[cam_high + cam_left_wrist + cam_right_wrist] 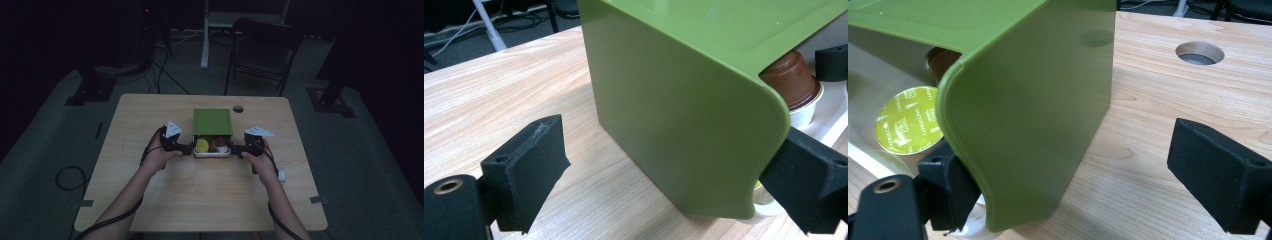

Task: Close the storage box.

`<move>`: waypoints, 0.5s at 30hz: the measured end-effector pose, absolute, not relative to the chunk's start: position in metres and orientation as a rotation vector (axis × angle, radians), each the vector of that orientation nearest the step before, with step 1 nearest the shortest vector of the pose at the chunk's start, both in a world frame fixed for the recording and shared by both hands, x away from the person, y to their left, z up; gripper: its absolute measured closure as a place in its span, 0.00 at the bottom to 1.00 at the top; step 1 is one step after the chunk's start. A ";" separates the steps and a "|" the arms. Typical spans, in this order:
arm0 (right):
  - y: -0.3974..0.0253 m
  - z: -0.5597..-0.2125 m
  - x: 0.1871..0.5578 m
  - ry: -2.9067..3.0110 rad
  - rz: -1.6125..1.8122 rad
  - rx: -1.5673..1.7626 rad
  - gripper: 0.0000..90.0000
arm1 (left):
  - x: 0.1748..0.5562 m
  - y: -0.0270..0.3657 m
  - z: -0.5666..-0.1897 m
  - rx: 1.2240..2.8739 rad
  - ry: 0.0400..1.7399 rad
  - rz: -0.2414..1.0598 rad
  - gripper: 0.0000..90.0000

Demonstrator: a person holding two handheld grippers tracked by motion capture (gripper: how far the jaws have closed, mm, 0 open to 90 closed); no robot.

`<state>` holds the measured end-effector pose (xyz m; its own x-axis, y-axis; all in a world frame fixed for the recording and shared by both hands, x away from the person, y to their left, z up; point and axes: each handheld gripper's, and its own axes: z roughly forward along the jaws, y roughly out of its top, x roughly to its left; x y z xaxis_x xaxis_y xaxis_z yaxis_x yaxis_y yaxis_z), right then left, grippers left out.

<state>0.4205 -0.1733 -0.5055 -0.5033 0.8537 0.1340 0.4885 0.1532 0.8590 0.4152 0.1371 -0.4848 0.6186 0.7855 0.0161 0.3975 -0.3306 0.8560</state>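
A pale wood-grain bench [200, 190] with rounded corners stands in a dim room on a grey floor. A round cable hole [238, 108] is cut near its far edge, at about 1 o'clock from the box. Beyond the bench, at 12 o'clock, are a dark folding chair [260, 50] and a white stand leg [205, 35]; loose cables lie on the floor.

Near the bench's centre sits a green box [212, 122], a smooth, glossy plastic cover with rounded corners over a white tray [212, 154] that sticks out toward the person. In the tray lie coffee capsules: a yellow-green foil-topped one [908, 120] and a brown one [791, 77] with a white rim.

The left gripper [186, 148] is at the box's 9 o'clock, the right gripper [237, 148] at its 3 o'clock. Each gripper is spread wide, one black foam-like pad by the tray end and the other standing off the green side wall; neither is closed on anything.
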 end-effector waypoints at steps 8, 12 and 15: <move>-0.171 -0.495 0.415 2.035 1.323 1.277 0.15 | 0.409 0.135 -0.478 1.908 0.915 0.492 0.11; -0.169 -0.489 0.411 2.030 1.369 1.259 0.14 | 0.403 0.134 -0.477 1.898 0.909 0.467 0.11; -0.168 -0.488 0.409 2.034 1.371 1.238 0.14 | 0.399 0.134 -0.478 1.904 0.901 0.453 0.11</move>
